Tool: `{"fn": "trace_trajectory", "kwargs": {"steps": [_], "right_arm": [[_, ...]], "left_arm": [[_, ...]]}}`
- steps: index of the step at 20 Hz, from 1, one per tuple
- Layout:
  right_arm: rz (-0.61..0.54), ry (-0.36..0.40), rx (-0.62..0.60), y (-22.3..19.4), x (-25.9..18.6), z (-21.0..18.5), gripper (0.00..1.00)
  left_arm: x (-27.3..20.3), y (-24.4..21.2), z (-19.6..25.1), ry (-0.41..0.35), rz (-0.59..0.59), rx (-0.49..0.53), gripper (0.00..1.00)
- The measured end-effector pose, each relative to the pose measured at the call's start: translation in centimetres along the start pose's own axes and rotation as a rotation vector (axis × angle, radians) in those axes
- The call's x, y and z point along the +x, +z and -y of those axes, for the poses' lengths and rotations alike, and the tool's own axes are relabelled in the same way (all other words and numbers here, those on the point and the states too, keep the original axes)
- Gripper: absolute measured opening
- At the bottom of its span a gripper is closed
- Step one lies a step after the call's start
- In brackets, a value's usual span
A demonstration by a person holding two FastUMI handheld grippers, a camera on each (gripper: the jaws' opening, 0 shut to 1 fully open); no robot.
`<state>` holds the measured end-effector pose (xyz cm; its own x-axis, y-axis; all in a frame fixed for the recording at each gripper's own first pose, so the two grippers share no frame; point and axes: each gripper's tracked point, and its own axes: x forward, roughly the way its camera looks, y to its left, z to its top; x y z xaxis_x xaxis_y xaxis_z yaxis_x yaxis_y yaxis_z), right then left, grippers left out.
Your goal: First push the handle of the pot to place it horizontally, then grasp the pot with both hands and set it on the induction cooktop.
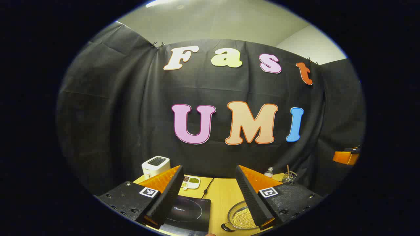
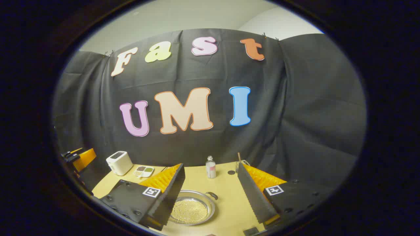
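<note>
Right gripper view: right tongs (image 2: 210,193) and left tongs (image 1: 208,193) gape, empty, above pot (image 2: 192,207). Risk: an off-centre push on handle (image 2: 212,195) slides pot across table (image 2: 229,209).

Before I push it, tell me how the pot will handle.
The pot looks shallow and wide, so tipping seems unlikely. It lies flat on the smooth table, so it should slide and turn easily. The small beads inside may shift if jolted.

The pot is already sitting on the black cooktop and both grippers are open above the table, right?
Not quite. The pot isn't on the cooktop yet: in the left gripper view it sits on the table beside it. The rest is right: the left gripper and the right gripper are both open above the table.
</note>
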<state>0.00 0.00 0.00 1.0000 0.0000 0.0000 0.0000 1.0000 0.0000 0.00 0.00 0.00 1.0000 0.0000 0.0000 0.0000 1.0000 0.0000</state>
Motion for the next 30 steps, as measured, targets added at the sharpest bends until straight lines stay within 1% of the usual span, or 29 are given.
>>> {"fn": "trace_trajectory", "kwargs": {"steps": [2, 3, 4, 5, 6, 7, 8, 9, 10, 13, 14, 15, 16, 18, 19, 20, 22, 23, 25, 26, 27, 28, 29, 30], "right_arm": [[0.002, -0.026, -0.008, 0.1, -0.4, 0.2, 0.92], [0.005, -0.035, -0.008, 0.1, -0.8, 0.3, 0.93], [0.008, -0.042, -0.008, 0.2, -1.0, 0.3, 0.93], [0.012, -0.051, -0.008, 0.3, -1.2, 0.5, 0.93], [0.018, -0.061, -0.006, 0.5, -1.5, 0.7, 0.93], [0.023, -0.068, -0.003, 0.6, -1.8, 0.8, 0.99], [0.028, -0.076, 0.000, 0.8, -2.0, 1.0, 0.99], [0.031, -0.083, 0.001, 0.9, -2.2, 1.2, 0.99], [0.034, -0.091, 0.001, 1.0, -2.5, 1.4, 0.99], [0.034, -0.103, -0.001, 0.9, -3.0, 1.6, 0.99], [0.032, -0.099, 0.001, 0.9, -3.0, 1.4, 0.99], [0.031, -0.092, 0.002, 0.8, -3.0, 1.1, 0.99], [0.033, -0.086, 0.001, 0.9, -3.0, 0.9, 0.99], [0.029, -0.075, -0.004, 0.8, -3.1, 0.4, 0.99], [0.024, -0.069, -0.005, 0.4, -3.0, 0.1, 0.99], [0.017, -0.063, -0.002, 0.3, -3.0, -0.1, 0.99], [0.002, -0.043, 0.013, -0.4, -3.1, -0.8, 0.99], [-0.003, -0.028, 0.021, -0.7, -3.1, -1.4, 0.99], [-0.017, -0.010, 0.024, -1.2, -2.9, -2.0, 0.99], [-0.020, -0.002, 0.023, -1.4, -2.9, -2.2, 0.99], [-0.019, 0.002, 0.022, -1.4, -2.8, -2.6, 0.99], [-0.018, 0.010, 0.020, -1.4, -2.9, -2.8, 0.96], [-0.015, 0.015, 0.017, -1.5, -2.8, -3.2, 0.99], [-0.014, 0.020, 0.015, -1.6, -2.8, -3.5, 0.93]], "left_arm": [[0.9, 0.2, 0.7, -0.029, 0.011, -0.003, 0.93], [1.2, 0.3, 1.4, -0.049, 0.015, -0.005, 0.96], [1.5, 0.3, 2.0, -0.072, 0.014, -0.003, 0.93], [1.8, 0.2, 2.5, -0.092, 0.011, 0.000, 0.96], [2.0, 0.1, 3.0, -0.111, 0.006, 0.004, 0.93], [2.1, 0.0, 3.3, -0.124, 0.004, 0.007, 0.96], [2.0, -0.1, 3.6, -0.135, 0.002, 0.008, 0.93], [1.9, -0.4, 3.7, -0.144, -0.005, 0.007, 0.96], [1.8, -0.6, 3.7, -0.148, -0.010, 0.004, 0.92], [1.4, -1.0, 3.3, -0.155, -0.018, -0.003, 0.92], [1.2, -1.0, 3.0, -0.150, -0.019, 0.006, 0.96], [1.1, -1.2, 2.3, -0.141, -0.018, 0.020, 0.92], [0.9, -1.4, 1.9, -0.132, -0.017, 0.036, 0.96], [0.5, -1.6, 1.0, -0.112, -0.015, 0.064, 0.96], [0.2, -1.6, 0.7, -0.105, -0.014, 0.069, 0.96], [-0.1, -1.7, 0.4, -0.098, -0.014, 0.068, 0.92], [-0.7, -1.9, -0.4, -0.082, -0.018, 0.066, 0.92], [-1.1, -2.0, -1.0, -0.070, -0.018, 0.072, 0.96], [-1.7, -2.1, -2.4, -0.036, -0.019, 0.088, 0.96], [-2.1, -2.3, -2.9, -0.024, -0.022, 0.091, 0.92], [-2.4, -2.4, -3.3, -0.014, -0.026, 0.088, 0.92], [-2.8, -2.5, -3.7, -0.005, -0.029, 0.084, 0.92], [-3.0, -2.5, -4.3, 0.005, -0.032, 0.082, 0.92], [-3.3, -2.5, -4.9, 0.017, -0.033, 0.082, 0.92]]}}
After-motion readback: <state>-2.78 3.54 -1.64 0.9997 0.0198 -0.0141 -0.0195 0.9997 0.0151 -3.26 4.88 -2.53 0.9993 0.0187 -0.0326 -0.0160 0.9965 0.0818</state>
